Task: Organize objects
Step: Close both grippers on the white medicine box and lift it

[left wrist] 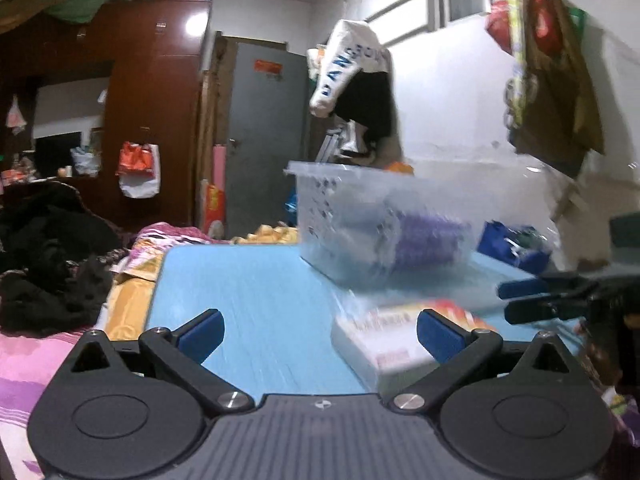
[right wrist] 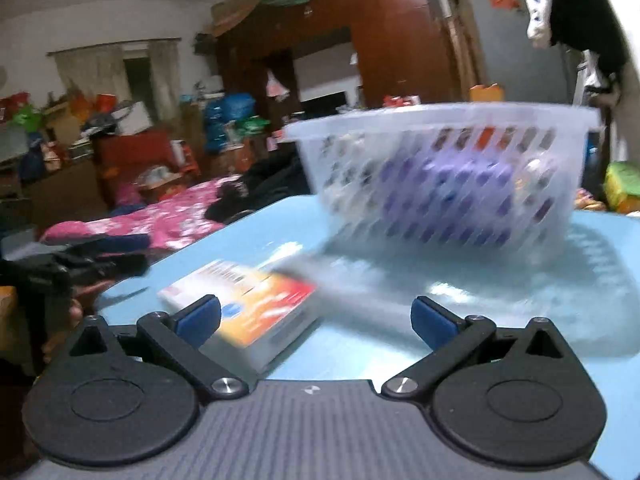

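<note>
A clear perforated plastic basket (left wrist: 360,216) (right wrist: 440,176) stands on a light blue table (left wrist: 248,288) (right wrist: 480,320) and holds a purple object (left wrist: 424,240) (right wrist: 452,192). A flat box with red and orange print (left wrist: 396,340) (right wrist: 248,308) lies on the table in front of the basket. My left gripper (left wrist: 320,332) is open and empty, its right finger beside the box. My right gripper (right wrist: 316,320) is open and empty, its left finger over the box. The right gripper's fingers (left wrist: 536,300) show at the right of the left wrist view. The left gripper (right wrist: 80,264) shows at the left of the right wrist view.
A bed with pink bedding (right wrist: 160,220) and dark clothes (left wrist: 52,256) lies beyond the table's far edge. A dark red wardrobe (left wrist: 152,100) and a grey door (left wrist: 268,140) stand behind. Bags (left wrist: 552,80) hang on the white wall at right. A blue item (left wrist: 508,244) lies behind the basket.
</note>
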Motion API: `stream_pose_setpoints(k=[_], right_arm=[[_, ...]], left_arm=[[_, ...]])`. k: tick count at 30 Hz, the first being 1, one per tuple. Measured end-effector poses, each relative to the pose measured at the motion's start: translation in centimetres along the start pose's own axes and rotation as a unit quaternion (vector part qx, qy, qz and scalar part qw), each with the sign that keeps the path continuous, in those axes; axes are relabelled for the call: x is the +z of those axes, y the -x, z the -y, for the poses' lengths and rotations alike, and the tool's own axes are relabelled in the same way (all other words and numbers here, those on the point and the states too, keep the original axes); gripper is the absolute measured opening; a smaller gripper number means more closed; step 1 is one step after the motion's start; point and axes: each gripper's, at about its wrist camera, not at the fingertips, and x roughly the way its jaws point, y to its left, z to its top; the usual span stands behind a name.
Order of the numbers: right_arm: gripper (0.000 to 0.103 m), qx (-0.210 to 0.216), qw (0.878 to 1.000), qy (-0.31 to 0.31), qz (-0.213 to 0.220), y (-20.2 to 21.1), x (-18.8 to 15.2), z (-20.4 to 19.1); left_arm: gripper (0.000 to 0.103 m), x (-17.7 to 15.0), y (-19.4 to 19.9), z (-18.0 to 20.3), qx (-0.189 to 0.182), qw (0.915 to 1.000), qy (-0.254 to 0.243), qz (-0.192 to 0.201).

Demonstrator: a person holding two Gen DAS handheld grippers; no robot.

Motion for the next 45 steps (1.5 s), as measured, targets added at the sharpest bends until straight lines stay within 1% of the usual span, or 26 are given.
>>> stream_pose_setpoints(k=[2,4,7,8,11,13,14,15,16,17,18,20,21,24,29,36,40,43,45], right_arm=[[0.103,0.011,1.000,0.007,-0.001,-0.3,0.1,0.0],[0.103,0.019,1.000,0.019,-0.003,-0.7,0.2,-0.5],[0.103,0.016,0.999,0.037,-0.006,-1.2,-0.4,-1.4],[0.101,0.016,0.999,0.039,-0.004,-1.3,-0.5,-1.4],[0.092,0.011,0.999,0.036,0.002,-1.2,-0.8,-1.4],[0.085,0.004,0.999,0.047,0.013,-1.4,-1.2,-1.9],[0.082,-0.002,0.998,0.058,0.014,-1.5,-1.5,-2.4],[0.076,-0.007,0.997,0.073,0.017,-1.5,-1.7,-2.8],[0.072,-0.011,0.996,0.084,0.020,-1.7,-2.2,-3.6],[0.064,-0.009,0.995,0.091,0.025,-1.6,-2.5,-3.9],[0.061,-0.002,0.995,0.092,0.028,-1.6,-2.5,-4.0],[0.059,-0.014,0.994,0.100,0.032,-1.6,-2.7,-4.3],[0.055,-0.018,0.994,0.102,0.034,-1.5,-2.7,-4.2],[0.052,-0.020,0.994,0.098,0.038,-1.3,-2.7,-3.8],[0.050,-0.029,0.992,0.113,0.050,-0.8,-2.9,-4.2],[0.049,-0.040,0.989,0.125,0.075,0.7,-1.8,-4.2],[0.049,-0.053,0.986,0.129,0.090,1.9,-0.1,-3.4],[0.049,-0.067,0.983,0.138,0.101,2.9,2.6,-2.6],[0.049,-0.071,0.983,0.135,0.106,3.3,5.1,-1.4]], left_arm=[[0.103,-0.2,-0.1,0.2,-0.013,0.9999,-0.010,0.003],[0.101,-0.3,-0.2,0.6,-0.018,0.9996,-0.021,0.002],[0.096,-0.7,-1.0,1.4,-0.031,0.9988,-0.038,-0.007],[0.092,-1.3,-0.9,1.6,-0.031,0.9985,-0.044,-0.010],[0.084,-3.1,-1.1,2.1,-0.024,0.9985,-0.048,-0.015],[0.083,-3.7,-1.5,2.5,-0.023,0.9985,-0.047,-0.017],[0.082,-4.0,-1.6,3.0,-0.018,0.9983,-0.053,-0.011],[0.076,-4.2,-1.5,3.4,-0.011,0.9982,-0.058,-0.006],[0.070,-4.3,-1.5,3.8,-0.010,0.9981,-0.060,-0.003],[0.055,-4.3,-1.5,4.1,-0.015,0.9980,-0.062,-0.001],[0.054,-4.3,-1.5,4.4,-0.015,0.9979,-0.064,0.001],[0.053,-4.4,-1.3,5.1,-0.004,0.9974,-0.071,0.006],[0.052,-4.4,-1.3,5.2,-0.001,0.9974,-0.072,0.008],[0.051,-4.6,-1.2,5.4,0.001,0.9980,-0.062,0.013],[0.049,-4.6,-0.8,5.8,-0.002,0.9980,-0.057,0.026],[0.049,-3.0,-0.2,7.1,-0.006,0.9965,-0.063,0.054],[0.049,-1.0,-0.5,8.5,-0.010,0.9943,-0.077,0.073],[0.049,2.1,-1.4,9.8,-0.014,0.9915,-0.094,0.089],[0.049,4.4,-2.4,10.5,-0.010,0.9898,-0.104,0.097]])
